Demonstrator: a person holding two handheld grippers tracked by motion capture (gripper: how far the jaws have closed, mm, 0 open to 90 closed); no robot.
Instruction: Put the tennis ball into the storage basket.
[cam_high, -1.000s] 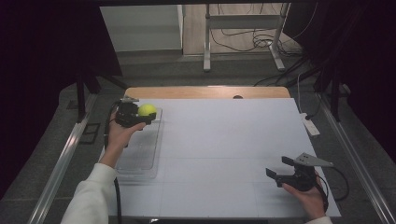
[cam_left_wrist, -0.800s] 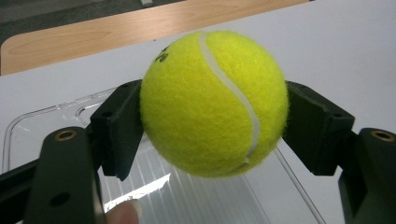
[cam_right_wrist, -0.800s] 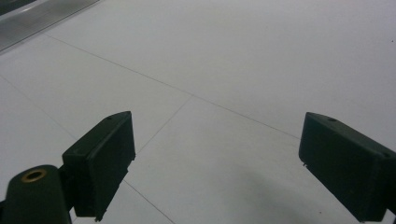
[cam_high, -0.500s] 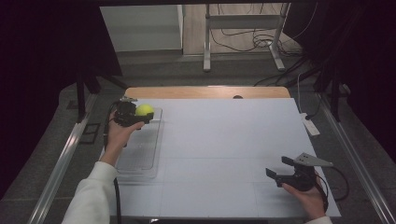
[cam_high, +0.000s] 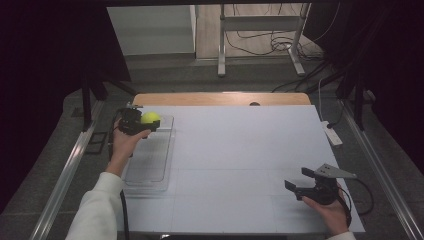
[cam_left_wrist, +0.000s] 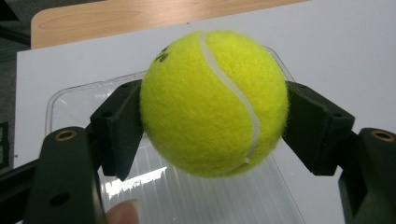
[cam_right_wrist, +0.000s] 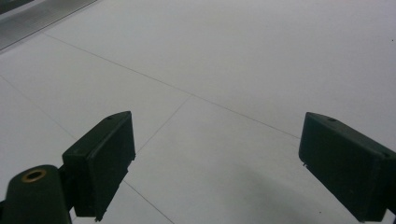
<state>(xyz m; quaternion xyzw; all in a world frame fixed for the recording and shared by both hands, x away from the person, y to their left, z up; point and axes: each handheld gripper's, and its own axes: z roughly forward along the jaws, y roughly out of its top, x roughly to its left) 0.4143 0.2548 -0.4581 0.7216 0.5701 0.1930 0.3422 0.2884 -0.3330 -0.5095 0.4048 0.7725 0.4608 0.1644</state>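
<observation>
Yellow-green felt with a curved white seam marks the round tennis ball (cam_left_wrist: 214, 102), and it sits squarely between the two black jaws of the left hand-held gripper (cam_left_wrist: 212, 126), which are clamped on its sides. In the left gripper view the pads press into the fuzz at the ball's left and right flanks, and the ball bulges forward and upward past them, so its widest part lies at the level of the jaw tips. A small dark print shows on its upper left. A fingertip of the person's hand (cam_left_wrist: 122, 213) peeks in at the bottom edge.

Seen from the high view, the same ball (cam_high: 150, 118) is held in the air above the far end of a clear, shallow, rectangular plastic tray (cam_high: 150, 167) that lies along the left side of the white-topped bench (cam_high: 240, 150). The left hand-held gripper (cam_high: 142, 121) grips it from the left, with the person's hand and white sleeve reaching up from below. Whether the ball touches the tray cannot be told; in the left gripper view the tray's ribbed bottom (cam_left_wrist: 187, 196) appears beneath and behind it.

Well apart, near the bench's near right corner, the right hand-held gripper (cam_high: 301, 180) rests in the other hand with its jaws spread wide and nothing between them; the right gripper view (cam_right_wrist: 212, 163) looks along them onto bare white bench surface (cam_right_wrist: 224, 60) crossed by thin lines.
</observation>
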